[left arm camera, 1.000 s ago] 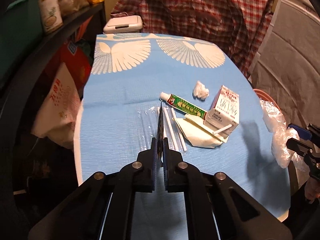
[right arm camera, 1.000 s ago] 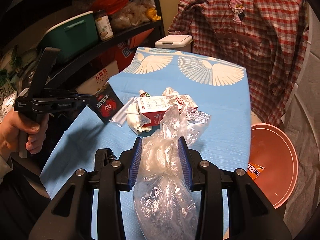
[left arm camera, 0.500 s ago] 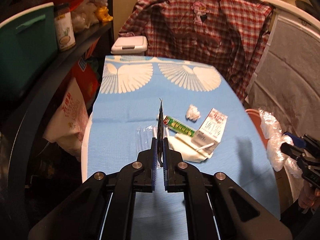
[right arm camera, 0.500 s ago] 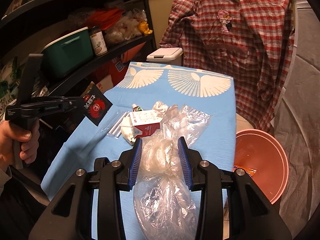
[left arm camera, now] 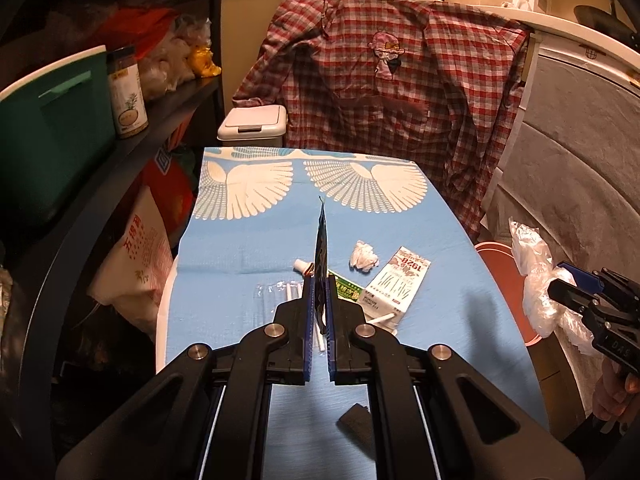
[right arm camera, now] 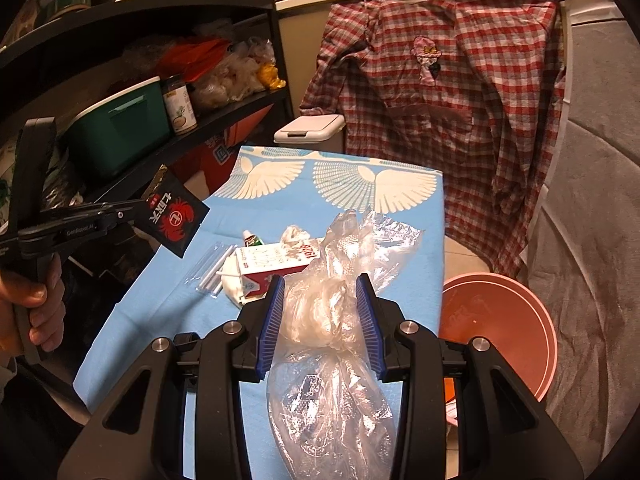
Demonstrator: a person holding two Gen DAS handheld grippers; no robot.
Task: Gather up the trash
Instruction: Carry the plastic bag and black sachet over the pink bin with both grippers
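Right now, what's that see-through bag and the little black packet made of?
The bag, gripped by the right gripper, looks like thin clear plastic film: glossy, crinkled, see-through. The black packet, pinched in the left gripper, seems printed plastic or foil: flat, stiff, slightly shiny.

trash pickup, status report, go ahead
Left tool shut on black crab-print packet, lifted off table. Right tool shut on clear plastic bag. Milk carton, tube, crumpled tissue still on blue tablecloth. Nothing blocking.

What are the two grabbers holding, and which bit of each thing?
The left hand-held gripper pinches a black packet by one corner. The right hand-held gripper squeezes a clear plastic bag around its bunched middle.
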